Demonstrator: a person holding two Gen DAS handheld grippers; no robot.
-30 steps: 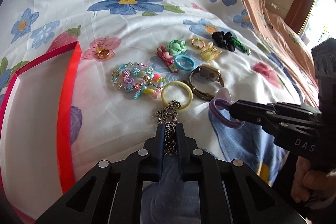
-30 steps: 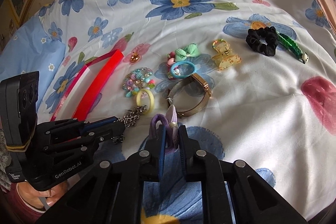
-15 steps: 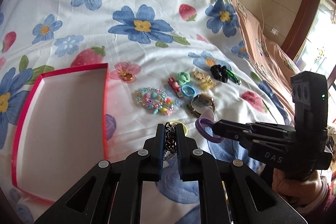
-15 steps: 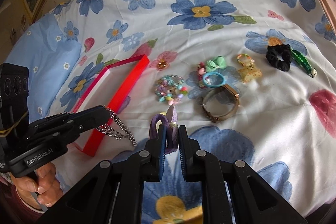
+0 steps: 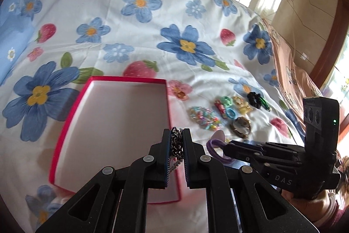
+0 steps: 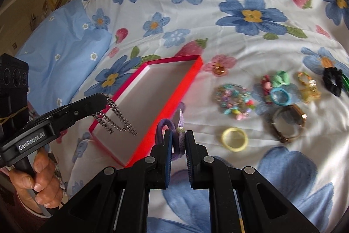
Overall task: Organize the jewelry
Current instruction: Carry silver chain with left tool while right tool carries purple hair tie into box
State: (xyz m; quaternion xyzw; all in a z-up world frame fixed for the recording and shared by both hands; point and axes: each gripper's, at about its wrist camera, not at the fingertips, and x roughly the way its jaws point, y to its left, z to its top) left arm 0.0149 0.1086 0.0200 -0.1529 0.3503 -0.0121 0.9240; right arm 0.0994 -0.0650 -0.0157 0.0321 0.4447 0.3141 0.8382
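Observation:
My left gripper (image 5: 176, 131) is shut on a silver chain (image 5: 176, 143), held in the air over the near right edge of the open red box (image 5: 65, 123). In the right wrist view the chain (image 6: 117, 118) hangs from it over the box (image 6: 189, 78). My right gripper (image 6: 177, 133) is shut on a purple hair tie (image 6: 162, 128), held above the bed just right of the box; it also shows in the left wrist view (image 5: 212, 146). The box looks bare inside.
On the floral bedsheet right of the box lie a beaded bracelet (image 6: 234, 99), a yellow ring (image 6: 235, 138), a watch (image 6: 288, 123), a blue ring (image 6: 280, 97), a yellow clip (image 6: 309, 88), a black scrunchie (image 6: 332, 80) and a small amber piece (image 6: 218, 69). A blue pillow (image 6: 59, 51) lies left.
Both grippers have risen and drawn back from the jewelry pile, carrying the chain and the purple hair tie. The left one has swung left over the red box.

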